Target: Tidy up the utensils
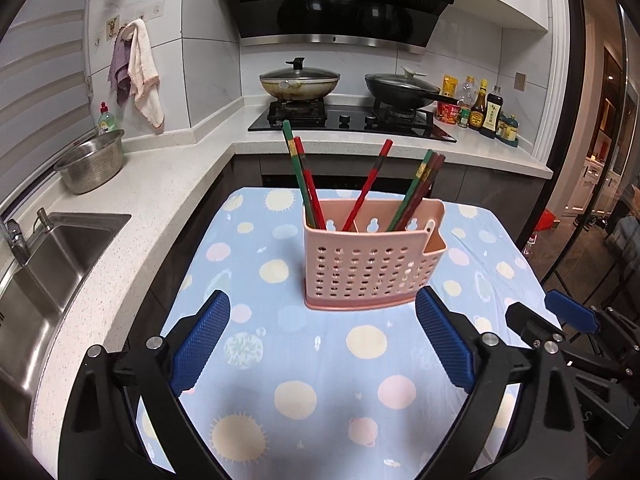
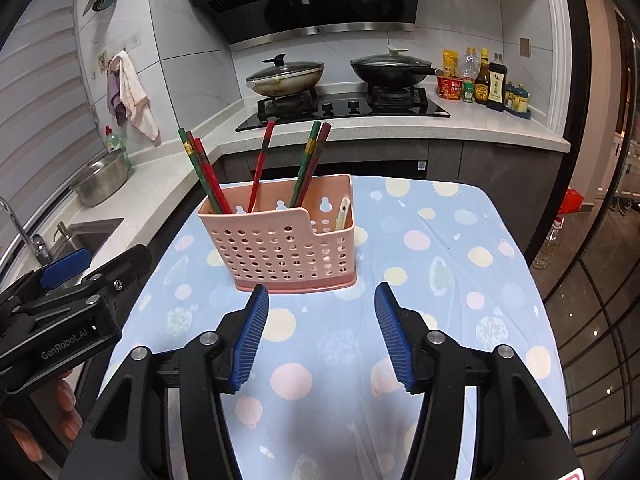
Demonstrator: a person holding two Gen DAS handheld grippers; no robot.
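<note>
Chopsticks (image 1: 306,178), red and green, stand tilted in a pink perforated utensil holder (image 1: 368,268) on a bench covered by a blue cloth with pastel dots (image 1: 280,312). A pale spoon (image 2: 342,212) sits in the holder's lower right compartment. The left gripper (image 1: 322,340) and right gripper (image 2: 320,336) hover just in front of the holder, both spread wide and gripping nothing.

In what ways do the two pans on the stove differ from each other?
The left pan is light and stained inside; the right pan is black. The left pan's lid knob is black, the right pan's is pale. The right pan's long handle points toward the bottles; the left pan's handle is not clear. Both carry glass lids and sit on burners.
</note>
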